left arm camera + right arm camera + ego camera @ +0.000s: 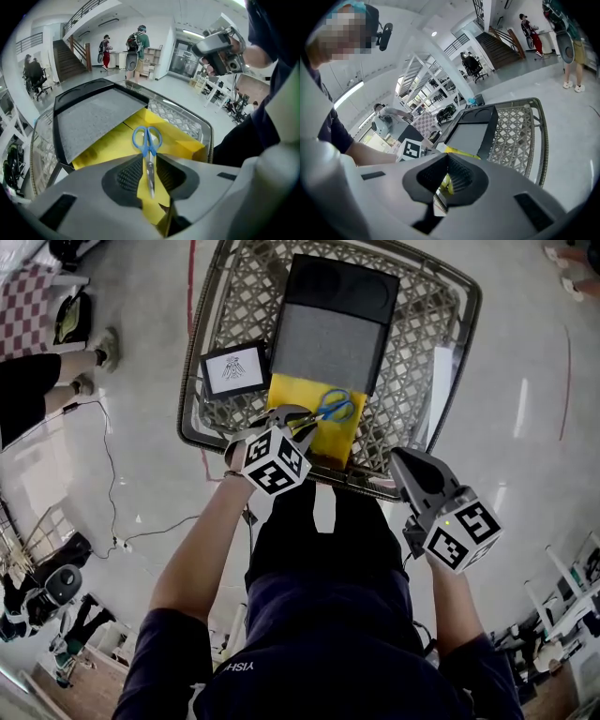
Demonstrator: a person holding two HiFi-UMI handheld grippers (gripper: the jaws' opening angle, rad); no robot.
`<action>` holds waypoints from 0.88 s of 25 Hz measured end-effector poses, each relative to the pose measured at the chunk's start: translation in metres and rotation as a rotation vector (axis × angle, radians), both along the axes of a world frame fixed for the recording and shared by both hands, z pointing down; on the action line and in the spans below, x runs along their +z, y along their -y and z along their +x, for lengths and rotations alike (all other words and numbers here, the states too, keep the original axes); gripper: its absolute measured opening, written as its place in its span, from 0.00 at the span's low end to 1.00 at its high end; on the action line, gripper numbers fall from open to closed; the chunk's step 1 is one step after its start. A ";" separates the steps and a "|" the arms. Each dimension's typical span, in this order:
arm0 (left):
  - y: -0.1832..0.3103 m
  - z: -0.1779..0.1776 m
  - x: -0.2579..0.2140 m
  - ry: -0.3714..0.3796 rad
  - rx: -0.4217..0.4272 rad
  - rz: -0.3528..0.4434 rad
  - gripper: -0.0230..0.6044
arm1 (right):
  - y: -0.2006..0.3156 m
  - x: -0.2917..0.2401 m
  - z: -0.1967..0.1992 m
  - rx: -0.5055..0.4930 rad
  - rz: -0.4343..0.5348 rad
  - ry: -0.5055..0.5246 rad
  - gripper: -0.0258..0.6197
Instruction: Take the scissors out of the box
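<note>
Blue-handled scissors (335, 406) lie on the open yellow box (292, 394), whose grey and black lid (328, 334) is folded back in a wire basket (466, 324). My left gripper (302, 423) reaches over the basket's near rim at the scissors' blades. In the left gripper view the scissors (147, 140) point at me, the blades running into the narrow gap of the left gripper (149, 176); yellow shows on both sides of the blade. My right gripper (405, 463) hangs outside the basket at the right, shut and holding nothing (447, 180).
A white card with a drawing (234, 368) leans in the basket left of the box. The basket's rim (541, 140) rings the box. A person's legs (56, 376) and a cable (111, 474) are on the floor at left. People stand far off (138, 44).
</note>
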State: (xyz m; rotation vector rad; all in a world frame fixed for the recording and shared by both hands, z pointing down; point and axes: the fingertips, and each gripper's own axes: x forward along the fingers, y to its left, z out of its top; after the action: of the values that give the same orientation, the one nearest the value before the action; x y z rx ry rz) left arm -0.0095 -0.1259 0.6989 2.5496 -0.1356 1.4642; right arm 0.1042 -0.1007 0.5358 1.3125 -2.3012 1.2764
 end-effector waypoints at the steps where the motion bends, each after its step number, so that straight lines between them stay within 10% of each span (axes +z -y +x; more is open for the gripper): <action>1: 0.000 0.000 0.003 0.015 0.009 -0.001 0.20 | 0.000 0.002 0.000 0.000 -0.002 0.002 0.07; 22: -0.006 -0.002 0.042 0.252 0.056 0.015 0.21 | -0.009 0.017 0.021 0.025 -0.037 0.009 0.07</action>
State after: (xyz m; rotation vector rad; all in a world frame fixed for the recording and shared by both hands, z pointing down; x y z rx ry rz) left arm -0.0120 -0.1200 0.7411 2.3882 -0.1127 1.8085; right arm 0.1256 -0.0915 0.5530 1.3298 -2.2629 1.3294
